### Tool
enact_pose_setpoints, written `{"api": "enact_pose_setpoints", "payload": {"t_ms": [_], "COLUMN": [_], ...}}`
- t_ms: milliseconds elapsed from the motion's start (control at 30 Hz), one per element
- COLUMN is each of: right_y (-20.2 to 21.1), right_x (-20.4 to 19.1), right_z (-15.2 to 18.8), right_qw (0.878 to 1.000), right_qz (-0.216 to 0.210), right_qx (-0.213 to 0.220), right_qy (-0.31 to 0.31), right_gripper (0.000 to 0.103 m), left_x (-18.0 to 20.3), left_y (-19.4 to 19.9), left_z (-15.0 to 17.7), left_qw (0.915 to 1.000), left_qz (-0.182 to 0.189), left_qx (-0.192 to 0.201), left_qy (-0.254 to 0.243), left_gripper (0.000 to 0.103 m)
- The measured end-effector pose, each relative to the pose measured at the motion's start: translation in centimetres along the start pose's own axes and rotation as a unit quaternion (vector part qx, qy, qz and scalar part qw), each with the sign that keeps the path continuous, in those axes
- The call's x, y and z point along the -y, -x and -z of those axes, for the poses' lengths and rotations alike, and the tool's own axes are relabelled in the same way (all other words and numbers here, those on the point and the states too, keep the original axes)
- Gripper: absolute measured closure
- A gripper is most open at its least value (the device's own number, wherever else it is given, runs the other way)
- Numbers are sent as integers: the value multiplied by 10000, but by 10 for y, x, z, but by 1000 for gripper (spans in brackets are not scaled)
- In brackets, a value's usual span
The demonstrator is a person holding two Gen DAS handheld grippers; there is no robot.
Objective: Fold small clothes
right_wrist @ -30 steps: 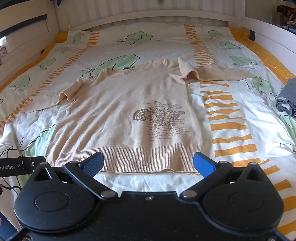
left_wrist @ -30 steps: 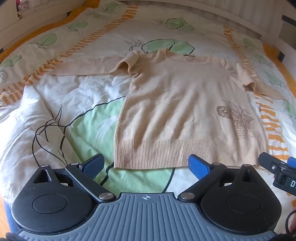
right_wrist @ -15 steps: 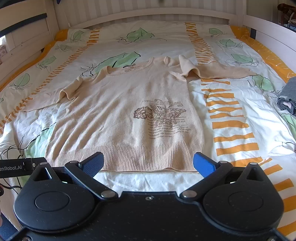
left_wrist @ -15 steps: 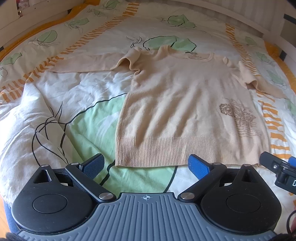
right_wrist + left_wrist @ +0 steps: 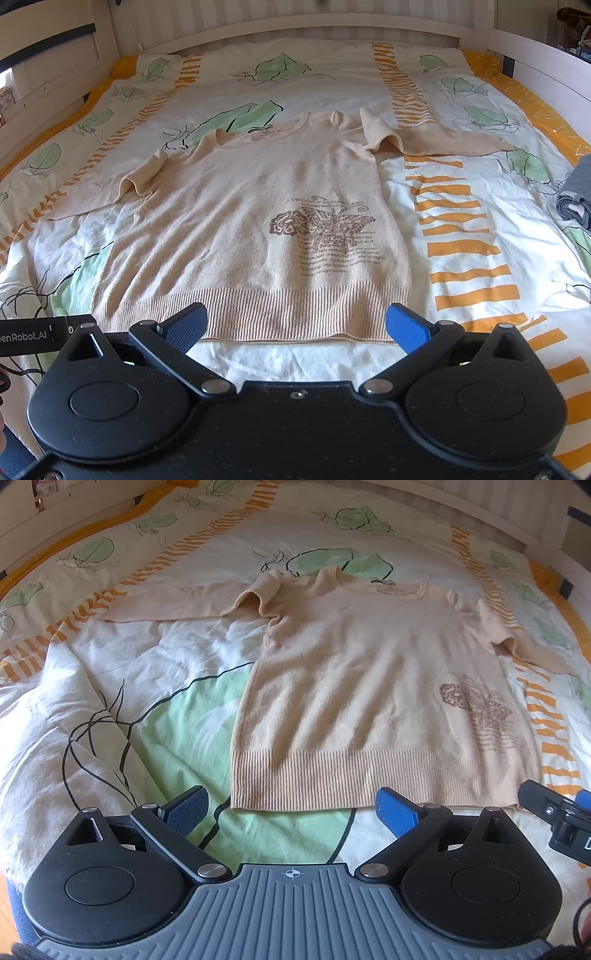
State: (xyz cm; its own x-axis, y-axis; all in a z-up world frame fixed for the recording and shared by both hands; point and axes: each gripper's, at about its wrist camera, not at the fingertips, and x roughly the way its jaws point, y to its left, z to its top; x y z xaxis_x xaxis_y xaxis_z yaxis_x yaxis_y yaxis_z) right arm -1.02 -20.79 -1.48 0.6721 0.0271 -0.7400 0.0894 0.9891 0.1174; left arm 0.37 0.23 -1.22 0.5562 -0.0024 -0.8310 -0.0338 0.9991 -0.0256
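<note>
Both grippers have edged forward over the bed since a second ago, so the sweater's ribbed hem now sits closer to their fingertips, while the sweater itself lies as it did. The left gripper (image 5: 291, 806) hangs with its blue-padded fingers spread wide and nothing between them, near the hem's left corner. The right gripper (image 5: 295, 326) is likewise spread wide and empty, and its pads frame the hem's right half; whether they touch the knit is hard to judge from this angle. The beige sweater (image 5: 255, 229) lies flat and face up in the middle of the bedspread (image 5: 480, 229), hem toward the near edge of the bed, neckline toward the headboard (image 5: 295, 22). Its brown butterfly print (image 5: 321, 225) shows on the lower right of the chest. Each sleeve (image 5: 173, 603) runs out sideways toward a side edge of the bed, bunched at the shoulder. A grey folded garment (image 5: 576, 195) rests at the right edge.
</note>
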Motion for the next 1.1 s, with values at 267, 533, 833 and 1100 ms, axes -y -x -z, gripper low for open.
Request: {"api": "enact_pose_setpoints", "payload": {"t_ms": [267, 533, 833, 1100], "right_y": [-2, -7, -16, -27], "right_x": [-3, -5, -6, -1], "right_z": [-3, -4, -7, -10], "right_qw": [10000, 9999, 9998, 9995], "right_qz": [-26, -42, 13, 272], "right_qx": [-42, -99, -182, -108], "right_qy": [53, 111, 112, 81], "right_gripper": [1, 1, 1, 1], "left_x": [0, 0, -1, 2], "left_y": [-2, -4, -12, -20], "left_z": [0, 0, -7, -13], "left_qw": [10000, 10000, 9999, 9998], "left_qz": [6, -1, 12, 168], "left_qx": [-28, -59, -137, -91], "left_qy": [0, 5, 27, -69], "left_gripper": [4, 4, 4, 5]}}
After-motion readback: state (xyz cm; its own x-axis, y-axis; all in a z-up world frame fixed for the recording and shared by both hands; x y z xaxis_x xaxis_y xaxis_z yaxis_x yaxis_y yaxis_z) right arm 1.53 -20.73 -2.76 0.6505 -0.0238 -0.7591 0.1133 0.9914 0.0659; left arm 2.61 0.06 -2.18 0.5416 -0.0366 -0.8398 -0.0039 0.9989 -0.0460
